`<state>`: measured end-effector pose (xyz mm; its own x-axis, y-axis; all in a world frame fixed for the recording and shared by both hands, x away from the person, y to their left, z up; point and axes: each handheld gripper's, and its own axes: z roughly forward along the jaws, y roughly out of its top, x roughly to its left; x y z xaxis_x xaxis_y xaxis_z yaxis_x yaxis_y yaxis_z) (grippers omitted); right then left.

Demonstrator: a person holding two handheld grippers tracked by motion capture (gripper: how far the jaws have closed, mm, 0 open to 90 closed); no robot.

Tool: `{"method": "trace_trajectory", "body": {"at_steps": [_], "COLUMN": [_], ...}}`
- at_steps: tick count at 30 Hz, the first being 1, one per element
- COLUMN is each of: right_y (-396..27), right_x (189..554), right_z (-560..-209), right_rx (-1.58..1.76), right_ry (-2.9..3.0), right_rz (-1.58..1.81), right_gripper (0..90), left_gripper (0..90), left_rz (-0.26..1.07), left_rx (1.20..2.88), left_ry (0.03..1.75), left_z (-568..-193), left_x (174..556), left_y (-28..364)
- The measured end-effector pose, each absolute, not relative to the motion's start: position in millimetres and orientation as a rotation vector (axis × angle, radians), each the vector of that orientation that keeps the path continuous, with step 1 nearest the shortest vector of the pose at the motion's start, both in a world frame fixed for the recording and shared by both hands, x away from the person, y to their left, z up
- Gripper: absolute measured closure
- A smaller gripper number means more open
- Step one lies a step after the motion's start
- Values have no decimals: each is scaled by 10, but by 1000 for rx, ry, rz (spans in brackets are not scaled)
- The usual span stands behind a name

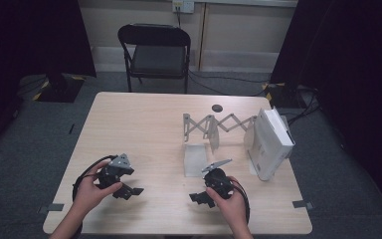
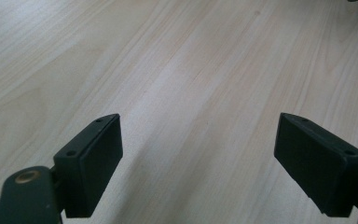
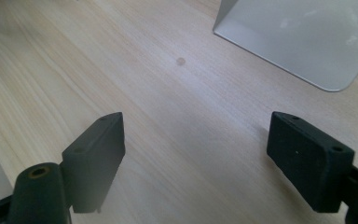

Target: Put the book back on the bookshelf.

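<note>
1. Left tool (image 1: 138, 190), black two-jaw, held in the person's left hand (image 1: 90, 191) at the near left of the pale wood-grain worktop (image 1: 144, 124). Jaws stand wide apart with nothing between them; the left gripper view has bare wood below them.

2. Right tool (image 1: 195, 197), same make, held in the right hand (image 1: 231, 199) at the near right. Jaws wide apart and empty, its tips turned toward the left one.

3. Grey metal L-shaped bookend (image 1: 195, 158), just beyond the right tool, flat foot on the worktop; a rounded corner of a grey plate (image 3: 303, 42) shows ahead of the right jaws.

4. White accordion-style expanding file rack (image 1: 218, 127), mid-table, lattice stretched out, running rightward to item 5.

5. White books or binders (image 1: 271, 144), leaning at the rack's right end. What exactly they are is hard to tell.

6. Black folding chair (image 1: 156, 52), on the grey floor past the far edge.

7. Step in hand, as judged: both tools idle, no grasp begun. The bookend is nearest the right tool and looks like the first target.

8. Next move, as judged: turn the right tool toward the bookend, bring the jaws either side of its upright plate, then close.
</note>
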<state>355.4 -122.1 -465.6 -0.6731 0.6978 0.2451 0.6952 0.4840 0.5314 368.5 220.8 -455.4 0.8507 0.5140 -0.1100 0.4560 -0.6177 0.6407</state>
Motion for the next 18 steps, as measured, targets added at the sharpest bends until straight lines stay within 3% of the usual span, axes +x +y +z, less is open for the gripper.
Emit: {"method": "trace_trajectory", "body": {"at_steps": [18], "right_y": [-1061], "right_x": [3528], "right_z": [-4760], "right_rx": [1211], "right_ry": [2710], "right_rz": [978], "right_gripper": [186], "left_gripper": [152], "left_rz": [103], "left_rx": [2349], "left_ry": [698], "left_z": [-4589], "left_x": [3674], "left_y": [2187]}}
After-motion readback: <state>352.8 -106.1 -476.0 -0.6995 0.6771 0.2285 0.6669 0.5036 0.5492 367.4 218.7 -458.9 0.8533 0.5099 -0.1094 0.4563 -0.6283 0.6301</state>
